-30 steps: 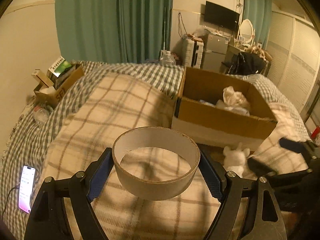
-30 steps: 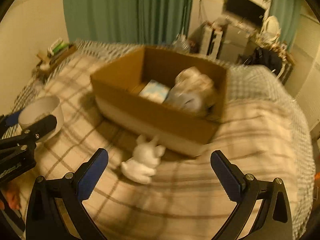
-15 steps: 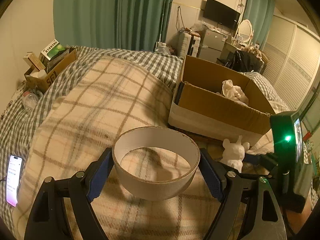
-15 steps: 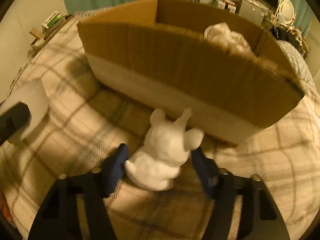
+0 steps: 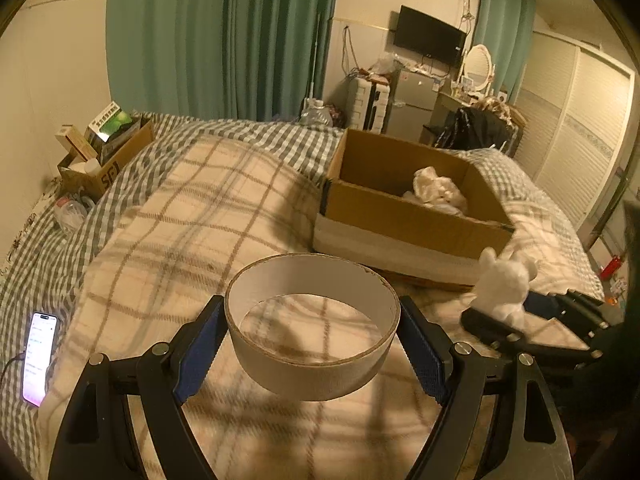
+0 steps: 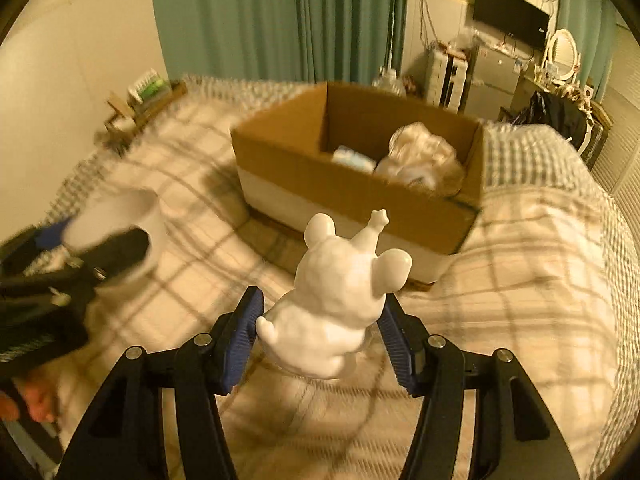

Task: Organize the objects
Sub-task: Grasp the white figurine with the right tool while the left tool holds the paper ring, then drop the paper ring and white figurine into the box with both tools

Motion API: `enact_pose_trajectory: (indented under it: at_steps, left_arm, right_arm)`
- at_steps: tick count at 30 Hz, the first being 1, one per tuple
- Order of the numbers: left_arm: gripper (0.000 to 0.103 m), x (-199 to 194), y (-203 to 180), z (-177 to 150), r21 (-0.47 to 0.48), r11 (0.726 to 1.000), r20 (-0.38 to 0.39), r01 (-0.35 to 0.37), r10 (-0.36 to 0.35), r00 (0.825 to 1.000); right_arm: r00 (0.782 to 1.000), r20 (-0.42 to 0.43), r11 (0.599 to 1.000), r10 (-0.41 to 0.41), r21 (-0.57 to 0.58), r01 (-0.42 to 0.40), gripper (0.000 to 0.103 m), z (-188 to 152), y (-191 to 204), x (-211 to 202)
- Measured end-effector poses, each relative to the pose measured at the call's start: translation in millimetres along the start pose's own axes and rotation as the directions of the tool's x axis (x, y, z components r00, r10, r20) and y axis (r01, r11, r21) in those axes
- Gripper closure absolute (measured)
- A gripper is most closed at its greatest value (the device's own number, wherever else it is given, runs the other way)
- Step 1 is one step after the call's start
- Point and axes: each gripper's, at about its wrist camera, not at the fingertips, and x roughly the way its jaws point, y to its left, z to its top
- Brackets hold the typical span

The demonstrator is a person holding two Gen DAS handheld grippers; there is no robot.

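Note:
My left gripper (image 5: pixel 312 344) is shut on a wide cardboard tape ring (image 5: pixel 312 372) and holds it above the plaid blanket. My right gripper (image 6: pixel 320 332) is shut on a white animal figurine (image 6: pixel 336 300), lifted off the bed; the figurine also shows in the left wrist view (image 5: pixel 504 284) at the right. An open cardboard box (image 5: pixel 404 216) sits on the bed ahead, holding a crumpled white bag (image 5: pixel 438 192). In the right wrist view the box (image 6: pixel 360 188) lies straight ahead and the ring (image 6: pixel 120 232) is at the left, blurred.
A phone (image 5: pixel 38 358) lies lit on the bed at the left. A small box of items (image 5: pixel 106 148) stands by the left wall. Green curtains, a TV and a cluttered dresser (image 5: pixel 424 96) are at the back. Wardrobe doors are at the right.
My right gripper closed on the white figurine and lifted it off the blanket. My left gripper kept hold of the ring and rose slightly.

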Motion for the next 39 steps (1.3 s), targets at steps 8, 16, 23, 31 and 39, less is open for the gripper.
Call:
enact_pose_trajectory:
  at_steps: [8, 16, 23, 31, 39]
  left_arm:
    - [0.018, -36, -25, 46, 0.050, 0.994, 0.053, 0.101, -0.104, 0.993]
    - [0.018, -41, -55, 126, 0.098, 0.989, 0.113, 0.107, -0.118, 0.987]
    - [0.018, -3, -75, 184, 0.124, 0.988, 0.131, 0.092, -0.108, 0.986]
    - [0.018, 71, -89, 190, 0.187, 0.980, 0.062, 0.062, -0.074, 0.995]
    - [0.018, 160, -87, 158, 0.198, 0.978, -0.087, 0.059, -0.043, 0.995]
  right_arm:
    - [0.980, 0.198, 0.998, -0.034, -0.046, 0.044, 0.045, 49, -16, -89]
    - [0.949, 0.310, 0.996, -0.050, -0.048, 0.069, 0.045, 117, -46, -133]
    - [0.952, 0.300, 0.996, -0.058, -0.045, 0.075, 0.045, 177, -68, -110]
    - [0.974, 0.220, 0.998, -0.048, -0.030, 0.056, 0.045, 204, -90, -27]
    - [0.997, 0.070, 1.000, -0.020, -0.021, 0.022, 0.045, 186, -103, 71]
